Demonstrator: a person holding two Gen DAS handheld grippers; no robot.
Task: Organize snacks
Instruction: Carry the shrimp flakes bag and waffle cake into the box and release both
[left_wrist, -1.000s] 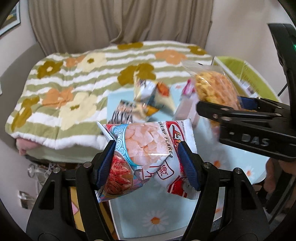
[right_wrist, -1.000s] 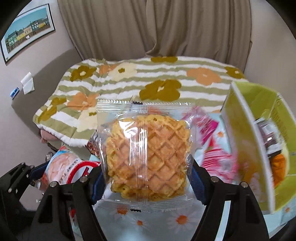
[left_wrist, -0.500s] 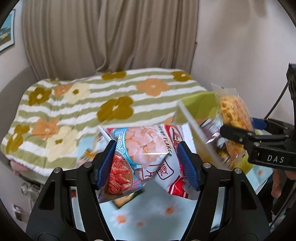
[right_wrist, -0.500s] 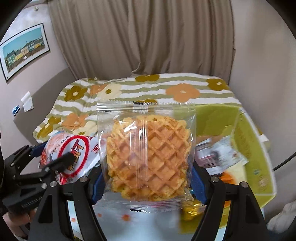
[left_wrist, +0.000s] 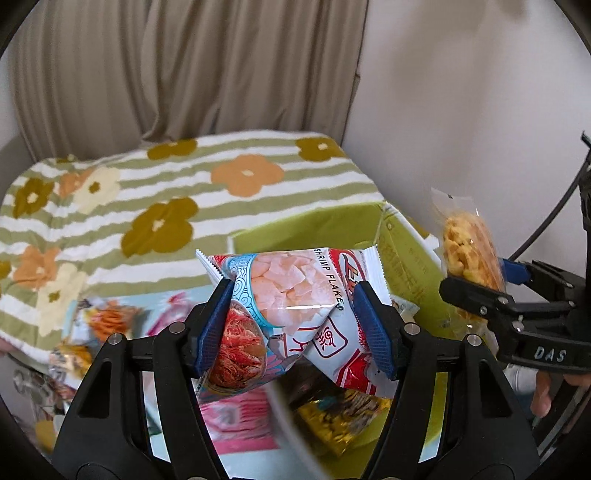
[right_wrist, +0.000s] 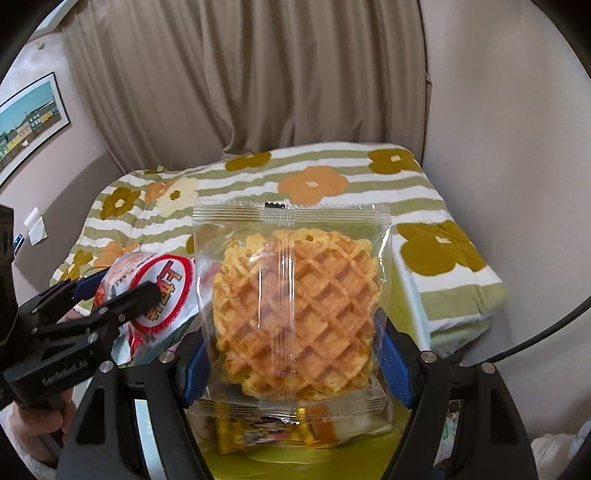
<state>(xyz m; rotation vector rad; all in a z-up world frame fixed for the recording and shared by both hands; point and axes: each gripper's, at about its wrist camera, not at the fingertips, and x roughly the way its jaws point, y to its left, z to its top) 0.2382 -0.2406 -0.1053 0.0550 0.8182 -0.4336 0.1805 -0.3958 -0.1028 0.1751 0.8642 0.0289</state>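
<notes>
My left gripper (left_wrist: 293, 325) is shut on a shrimp flakes bag (left_wrist: 291, 291), held in the air over the near edge of a green box (left_wrist: 306, 230). My right gripper (right_wrist: 293, 354) is shut on a clear-wrapped waffle (right_wrist: 295, 317), held above the green box's inside (right_wrist: 295, 454). The waffle (left_wrist: 467, 254) and right gripper (left_wrist: 491, 291) show at the right of the left wrist view. The shrimp bag (right_wrist: 159, 295) and left gripper (right_wrist: 107, 299) show at the left of the right wrist view.
A yellow snack pack (right_wrist: 266, 428) lies in the box, also seen in the left wrist view (left_wrist: 340, 421). More snack packs (left_wrist: 99, 321) and a pink pack (left_wrist: 240, 417) lie on a light blue flowered cloth. A striped flowered bed cover (left_wrist: 166, 192) is behind; curtain and wall beyond.
Both grippers have swung to the right with their snacks, from over the blue cloth to over the green box. Both grips are unchanged.
</notes>
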